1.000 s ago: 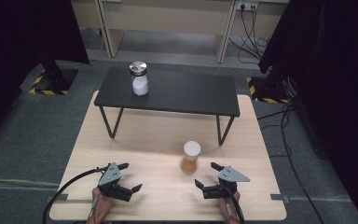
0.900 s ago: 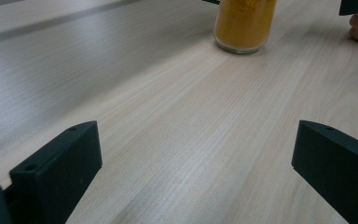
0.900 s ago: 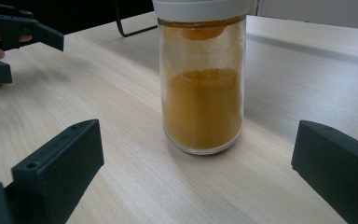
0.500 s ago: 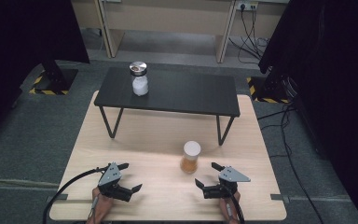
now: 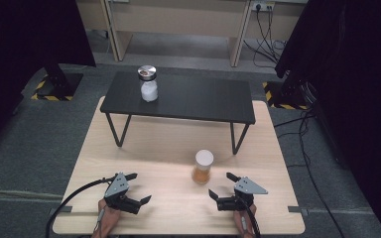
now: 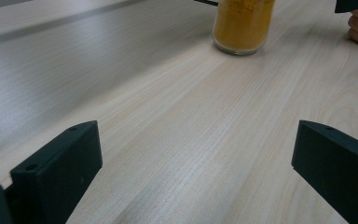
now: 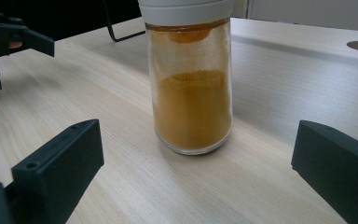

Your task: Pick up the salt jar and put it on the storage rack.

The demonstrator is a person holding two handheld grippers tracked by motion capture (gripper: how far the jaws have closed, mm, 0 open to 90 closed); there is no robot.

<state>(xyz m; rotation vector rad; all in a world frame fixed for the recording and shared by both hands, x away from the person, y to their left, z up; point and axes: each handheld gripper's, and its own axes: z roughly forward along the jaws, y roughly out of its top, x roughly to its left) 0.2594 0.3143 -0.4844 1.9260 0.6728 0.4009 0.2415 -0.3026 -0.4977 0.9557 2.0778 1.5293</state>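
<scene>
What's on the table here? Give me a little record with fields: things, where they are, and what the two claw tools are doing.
surface: light wooden table
orange jar: upright on the table, white lid, orange powder inside
white jar: upright on the black shelf, metal lid
left gripper: open, low over the table, holds nothing
right gripper: open, faces the orange jar, apart from it

Spice jar (image 5: pixel 203 167): on table (image 5: pixel 154 144), right of centre, toward near edge.
Shaker (image 5: pixel 148 84): on raised shelf (image 5: pixel 203 99), left end.
Shelf: spans table's far edge.
Left claw (image 5: pixel 139 188), right claw (image 5: pixel 220 191): near edge, either side of jar.
</scene>
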